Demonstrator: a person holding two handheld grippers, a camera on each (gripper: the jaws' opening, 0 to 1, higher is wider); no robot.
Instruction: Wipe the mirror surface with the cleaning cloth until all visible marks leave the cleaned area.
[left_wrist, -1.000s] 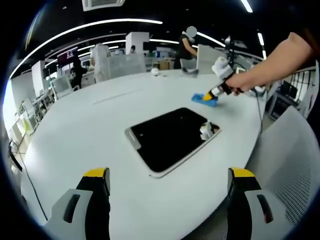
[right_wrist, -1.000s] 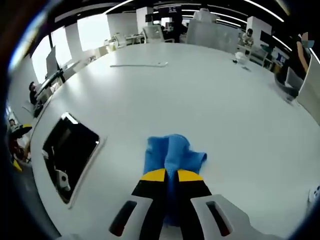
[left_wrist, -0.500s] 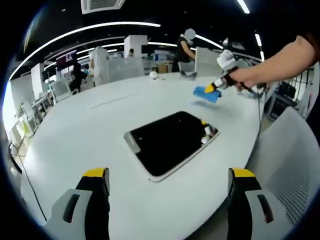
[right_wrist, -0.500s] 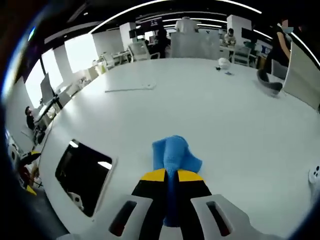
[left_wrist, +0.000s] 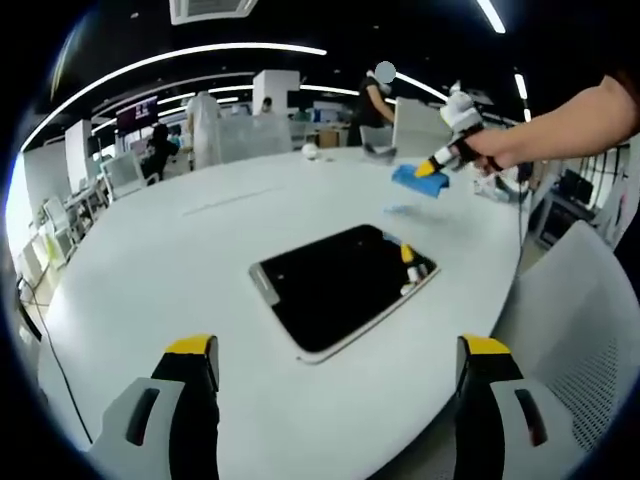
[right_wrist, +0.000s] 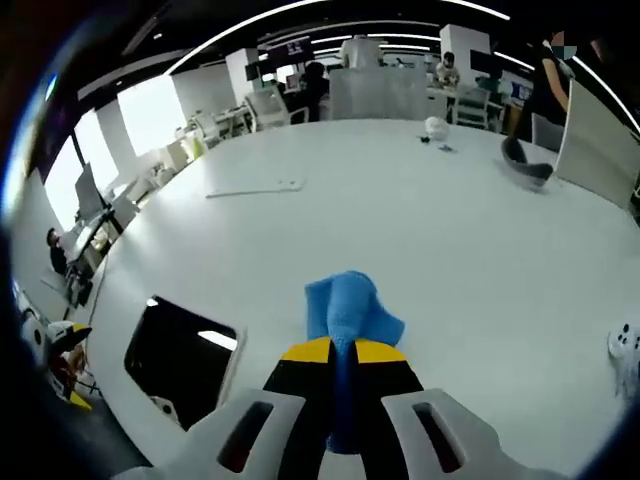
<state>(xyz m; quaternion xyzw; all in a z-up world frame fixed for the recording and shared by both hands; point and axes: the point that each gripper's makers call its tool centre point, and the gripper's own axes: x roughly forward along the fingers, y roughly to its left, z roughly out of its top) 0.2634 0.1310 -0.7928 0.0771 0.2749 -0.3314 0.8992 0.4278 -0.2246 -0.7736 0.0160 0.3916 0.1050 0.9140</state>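
the mirror (left_wrist: 340, 283) is seen lying flat on the white table (left_wrist: 180, 260), near the middle of the left gripper view, its dark face reflecting the ceiling. in the right gripper view the mirror (right_wrist: 180, 355) lies at 8 o'clock, and part of its lower edge is cut off by the right gripper's body. no marks can be made out on the glass in either view. a small white and yellow shape at the mirror's 3 o'clock corner is too small to be identified.

the left gripper (left_wrist: 340, 352) is held above the table's near edge, its jaws wide apart with nothing between them.

the cloth (right_wrist: 348, 318), blue, is clamped between the right gripper's (right_wrist: 342, 350) closed jaws; its rear part is hidden between them. in the left gripper view the right gripper (left_wrist: 428, 170) is seen at 1 o'clock, held by a hand (left_wrist: 492, 150), with the cloth (left_wrist: 412, 180) raised above the table, beyond the mirror and apart from it.
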